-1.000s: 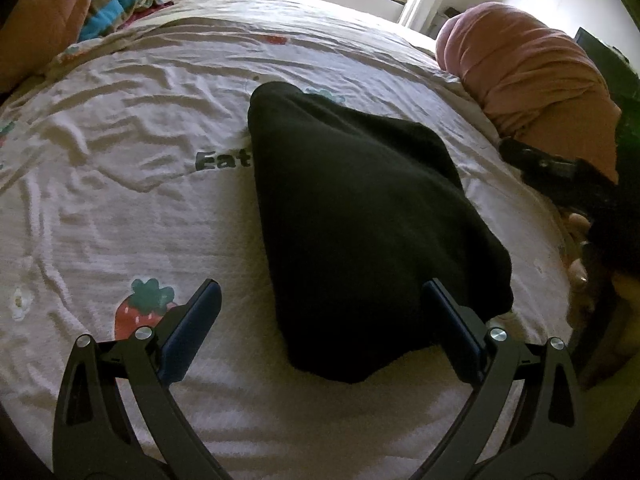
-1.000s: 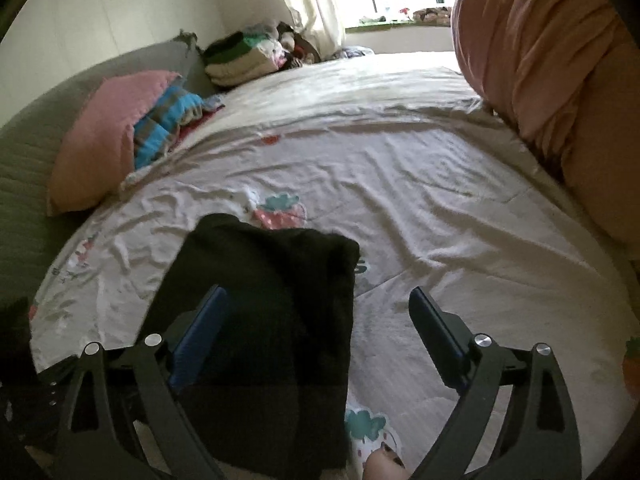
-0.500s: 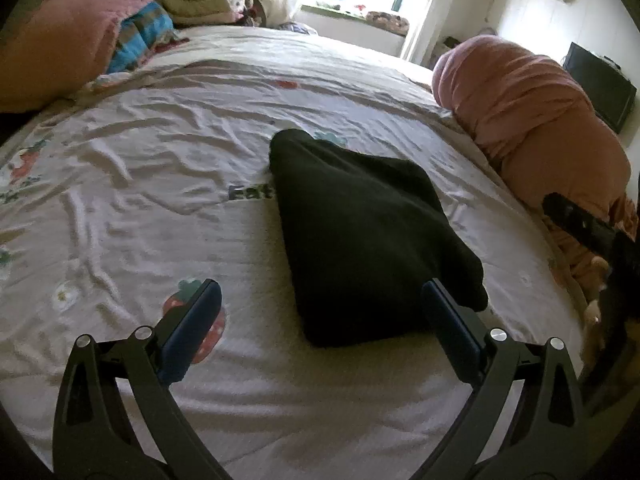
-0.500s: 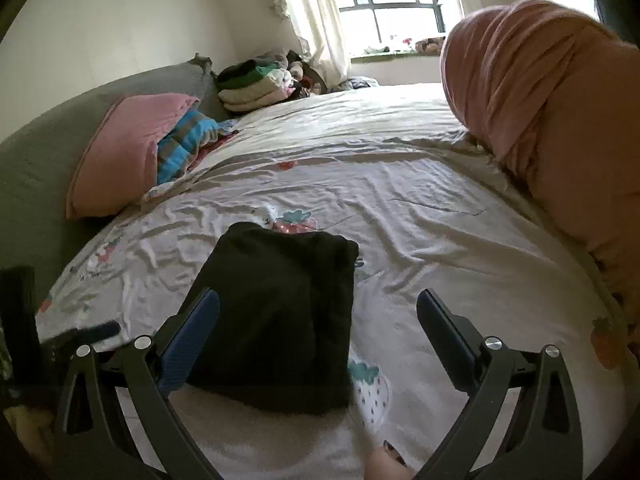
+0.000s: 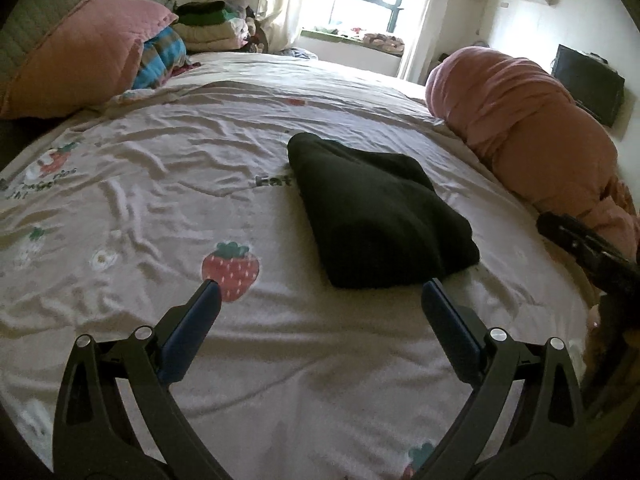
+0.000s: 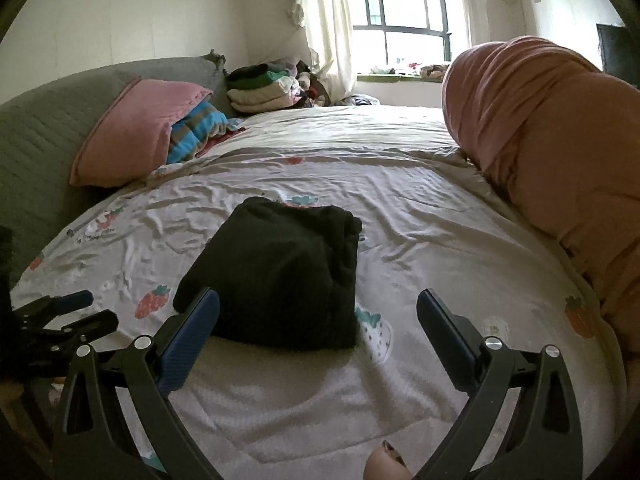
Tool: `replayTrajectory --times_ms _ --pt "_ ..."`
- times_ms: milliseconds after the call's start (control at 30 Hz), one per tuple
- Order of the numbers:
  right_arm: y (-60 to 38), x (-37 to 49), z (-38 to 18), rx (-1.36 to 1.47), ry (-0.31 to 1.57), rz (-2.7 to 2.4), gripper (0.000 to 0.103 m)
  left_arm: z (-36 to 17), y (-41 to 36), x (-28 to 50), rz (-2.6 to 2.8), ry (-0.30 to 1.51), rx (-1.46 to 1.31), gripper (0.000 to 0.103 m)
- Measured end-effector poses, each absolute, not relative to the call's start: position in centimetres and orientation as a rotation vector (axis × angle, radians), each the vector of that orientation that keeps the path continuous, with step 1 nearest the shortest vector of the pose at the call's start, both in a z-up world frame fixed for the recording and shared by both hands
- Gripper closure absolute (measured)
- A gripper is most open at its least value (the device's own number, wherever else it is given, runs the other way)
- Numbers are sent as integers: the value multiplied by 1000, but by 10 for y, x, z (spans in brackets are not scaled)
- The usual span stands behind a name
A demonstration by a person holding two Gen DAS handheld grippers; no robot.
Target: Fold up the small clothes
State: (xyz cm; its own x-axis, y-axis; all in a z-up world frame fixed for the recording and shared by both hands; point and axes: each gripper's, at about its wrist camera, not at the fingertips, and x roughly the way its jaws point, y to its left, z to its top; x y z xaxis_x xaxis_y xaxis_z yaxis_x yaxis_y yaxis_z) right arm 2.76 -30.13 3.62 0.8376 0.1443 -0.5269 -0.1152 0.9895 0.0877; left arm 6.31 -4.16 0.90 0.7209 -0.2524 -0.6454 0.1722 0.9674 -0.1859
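1. Task item: a dark folded garment (image 5: 376, 216) lies as a compact rectangular bundle near the middle of the strawberry-print bedsheet (image 5: 160, 208), partly covering printed lettering; nothing touches it
2. Handling, judged: soft, light knit cloth, not fragile, liable to sag and unfold if lifted by one layer. Best hold looks to be the thick near edge, pinching all layers together, or both near corners
3. Left gripper (image 5: 320, 304): released, jaws spread wide, empty, hovering just short of the bundle's near edge
4. Right gripper (image 6: 318, 312): released, jaws wide, empty; its left finger overlaps the bundle's near corner in view, contact not confirmed
5. Surroundings: pink pillow (image 6: 132, 132) and striped blanket (image 6: 196, 128) at the headboard, stack of folded clothes (image 6: 260, 88) beyond, rolled pink duvet (image 6: 552, 132) along the right side
6. Not determinable: garment type, number of folds, underside; a fingertip (image 6: 386, 466) is cut off at the frame's bottom
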Motion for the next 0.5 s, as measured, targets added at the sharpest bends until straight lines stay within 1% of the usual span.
replayTrajectory --times_ms 167,367,500 --pt "-295 6 24 82 549 110 5 6 -36 41 -233 716 -115 9" --pt "-279 -22 8 31 506 52 5 -1 -22 25 -224 699 -146 9" --pt "-275 -31 -4 58 528 38 5 -9 -17 23 -225 705 -158 9"
